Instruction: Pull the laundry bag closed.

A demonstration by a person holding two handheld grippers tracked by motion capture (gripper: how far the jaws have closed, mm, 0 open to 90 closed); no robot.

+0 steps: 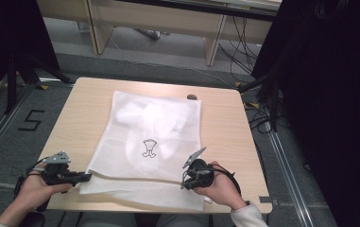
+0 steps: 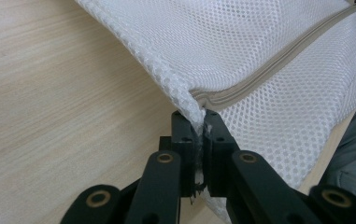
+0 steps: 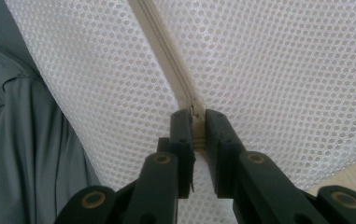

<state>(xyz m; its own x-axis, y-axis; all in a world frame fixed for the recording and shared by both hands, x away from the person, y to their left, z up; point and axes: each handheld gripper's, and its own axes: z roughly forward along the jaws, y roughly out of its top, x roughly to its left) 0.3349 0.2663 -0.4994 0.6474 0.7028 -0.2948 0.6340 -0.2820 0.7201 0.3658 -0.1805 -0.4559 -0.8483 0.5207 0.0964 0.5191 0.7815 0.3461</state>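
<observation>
I see the mesh bag [image 1: 151,142] flat at the centre of the table [image 1: 229,127] in the high view, with its near edge overhanging at the bottom of the frame. A zipper [image 2: 278,56] runs along that near portion.

My left gripper [image 1: 81,178] sits at the lower left of the high view, at the bag's near left corner. In the left gripper view, its jaws are clamped together on the mesh corner just below the zipper's end, centre of frame.

My right gripper [image 1: 185,182] sits at the lower right of the high view, on the bag's near right part. In the right gripper view, its jaws are clamped on the zipper [image 3: 166,60] at frame centre, at the slider.

A small dark object [image 1: 192,97] lies just beyond the bag's far right corner.
</observation>
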